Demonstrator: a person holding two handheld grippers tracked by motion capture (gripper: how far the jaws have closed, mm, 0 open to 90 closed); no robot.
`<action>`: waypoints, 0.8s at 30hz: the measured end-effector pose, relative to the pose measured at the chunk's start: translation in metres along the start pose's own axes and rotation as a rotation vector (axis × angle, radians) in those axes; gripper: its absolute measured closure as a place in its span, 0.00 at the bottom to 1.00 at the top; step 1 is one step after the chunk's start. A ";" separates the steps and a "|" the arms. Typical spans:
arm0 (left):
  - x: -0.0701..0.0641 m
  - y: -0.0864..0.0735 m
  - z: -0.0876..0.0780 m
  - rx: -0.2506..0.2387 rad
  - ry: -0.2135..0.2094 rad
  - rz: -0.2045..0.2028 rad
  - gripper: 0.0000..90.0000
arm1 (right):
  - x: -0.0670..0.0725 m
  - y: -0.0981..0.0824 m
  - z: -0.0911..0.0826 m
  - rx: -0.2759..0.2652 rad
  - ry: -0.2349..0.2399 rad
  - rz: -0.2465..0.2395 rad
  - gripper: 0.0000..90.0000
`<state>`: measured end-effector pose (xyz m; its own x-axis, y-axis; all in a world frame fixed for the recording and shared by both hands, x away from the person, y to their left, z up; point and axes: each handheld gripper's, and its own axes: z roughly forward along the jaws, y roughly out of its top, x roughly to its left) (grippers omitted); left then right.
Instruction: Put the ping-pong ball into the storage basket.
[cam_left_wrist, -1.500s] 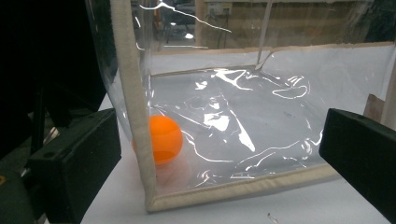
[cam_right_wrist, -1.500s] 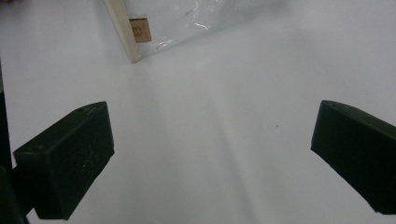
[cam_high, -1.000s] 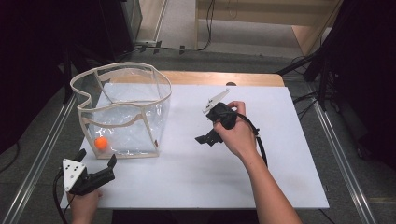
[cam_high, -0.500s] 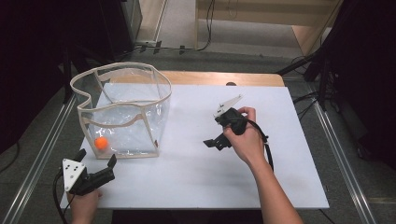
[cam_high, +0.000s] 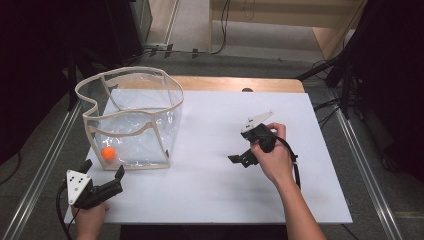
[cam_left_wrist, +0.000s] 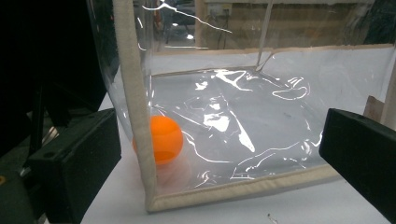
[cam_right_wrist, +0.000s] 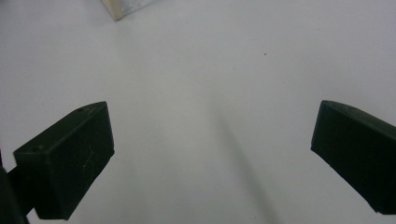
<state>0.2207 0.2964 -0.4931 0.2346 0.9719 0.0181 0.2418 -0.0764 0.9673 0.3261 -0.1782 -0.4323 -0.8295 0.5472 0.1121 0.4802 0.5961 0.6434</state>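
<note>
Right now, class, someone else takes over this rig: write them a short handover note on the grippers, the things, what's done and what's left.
Left gripper: open, holding nothing, at the table's near left corner, pointed at the bag.
Right gripper: open, holding nothing, over bare table right of the bag.
Ball: orange, inside the clear bag, in its near left corner on the bottom.
Bag: upright, mouth open, on the table's left side.
Done: ball is in the bag.
Left: likely nothing but to close or move the bag; I cannot tell.

Orange ball (cam_high: 108, 153), clear cream-trimmed bag (cam_high: 150, 107)
</note>
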 end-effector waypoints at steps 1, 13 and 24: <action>0.000 0.000 0.000 0.000 0.000 0.001 0.00 | 0.000 -0.002 -0.001 0.003 -0.006 0.003 0.00; -0.001 0.000 -0.001 0.003 0.001 0.003 0.00 | 0.000 -0.032 -0.016 -0.021 -0.028 0.049 0.00; -0.002 0.000 0.000 0.007 0.004 0.009 0.00 | -0.004 -0.062 -0.035 -0.045 -0.057 0.097 0.00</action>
<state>0.2199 0.2948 -0.4935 0.2328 0.9721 0.0284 0.2459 -0.0871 0.9654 0.2894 -0.2374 -0.4464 -0.7614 0.6344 0.1334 0.5433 0.5122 0.6652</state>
